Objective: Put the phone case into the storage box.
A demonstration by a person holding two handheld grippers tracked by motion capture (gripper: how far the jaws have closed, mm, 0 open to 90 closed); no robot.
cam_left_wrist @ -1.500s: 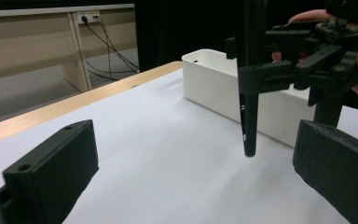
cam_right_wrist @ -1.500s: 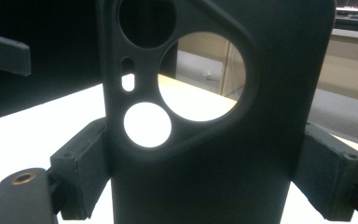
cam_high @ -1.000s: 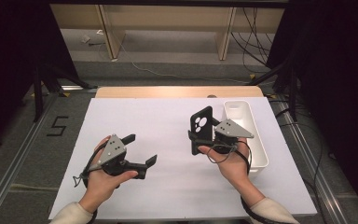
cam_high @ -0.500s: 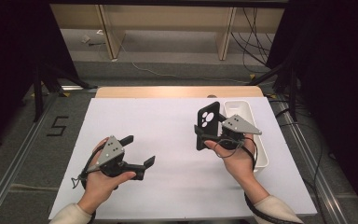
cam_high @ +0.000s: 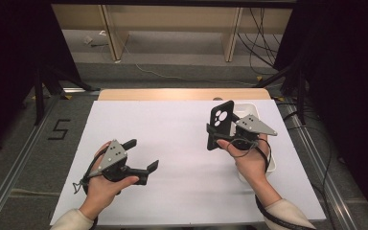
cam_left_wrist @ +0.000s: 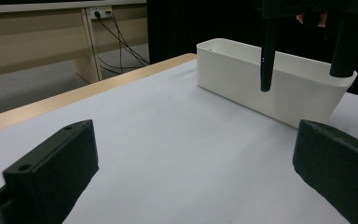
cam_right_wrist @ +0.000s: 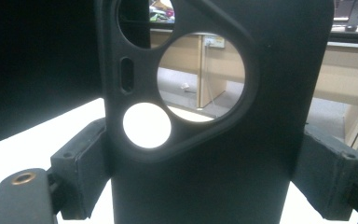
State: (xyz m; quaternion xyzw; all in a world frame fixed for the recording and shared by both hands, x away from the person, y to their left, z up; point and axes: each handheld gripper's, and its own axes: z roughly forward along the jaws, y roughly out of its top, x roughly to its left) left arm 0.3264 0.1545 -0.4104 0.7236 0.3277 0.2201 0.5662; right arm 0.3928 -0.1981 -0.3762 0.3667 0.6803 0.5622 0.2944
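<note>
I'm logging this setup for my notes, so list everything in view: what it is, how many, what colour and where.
phone case: one, black, with round camera cut-outs, held upright above the table's right half between the right gripper's jaws
bin: one, white, long and open-topped, on the table's right edge, beside the right hand
table cover: one, white sheet, spread over the table
table edge: one, light wood strip along the far side
floor marking: one, black "5", on the grey floor left of the table
cables: several, black, on the floor beyond the table
left gripper: one, black with a grey plate, jaws apart and empty, low over the table's left half
right gripper: one, black with a grey plate, clamped on the case
</note>
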